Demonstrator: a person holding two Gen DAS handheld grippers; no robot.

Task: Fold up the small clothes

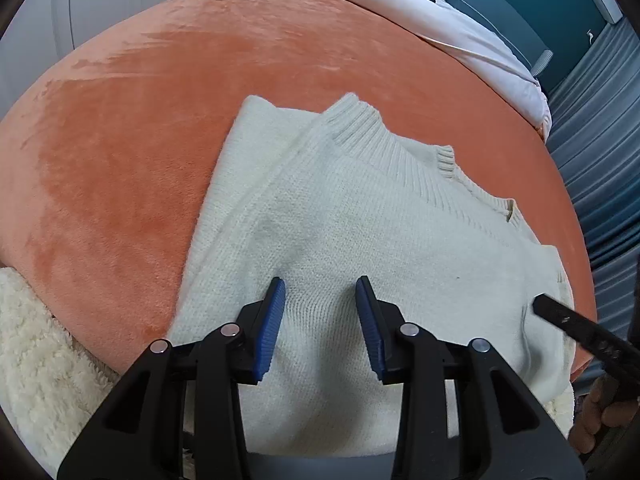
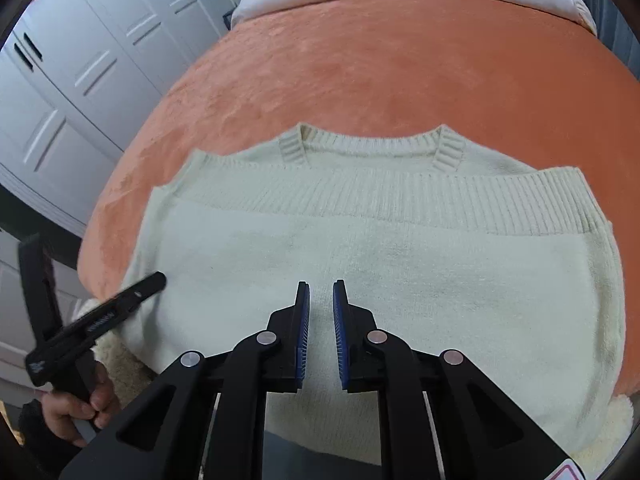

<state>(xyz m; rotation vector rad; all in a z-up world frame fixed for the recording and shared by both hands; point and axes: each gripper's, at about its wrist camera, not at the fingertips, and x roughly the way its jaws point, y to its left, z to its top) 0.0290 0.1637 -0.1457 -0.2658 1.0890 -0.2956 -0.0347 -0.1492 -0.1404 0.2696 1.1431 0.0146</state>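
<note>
Cream knit sweater (image 1: 360, 216) lies folded on orange plush bed cover (image 1: 140, 140), directly under both tools. Ribbed hem band (image 2: 400, 204) sits ahead of right tool, just short of ribbed collar (image 2: 372, 146). Left tool (image 1: 320, 292) part open, empty, above knit. Right tool (image 2: 321, 292) nearly closed, narrow gap, nothing pinched. Risk: soft loose knit snags on ridged blue pads (image 1: 272, 328), drags top layer, undoes fold; slick plush lets stack slide.

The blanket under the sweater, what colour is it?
Orange blanket, clearest in the right wrist view.
</note>
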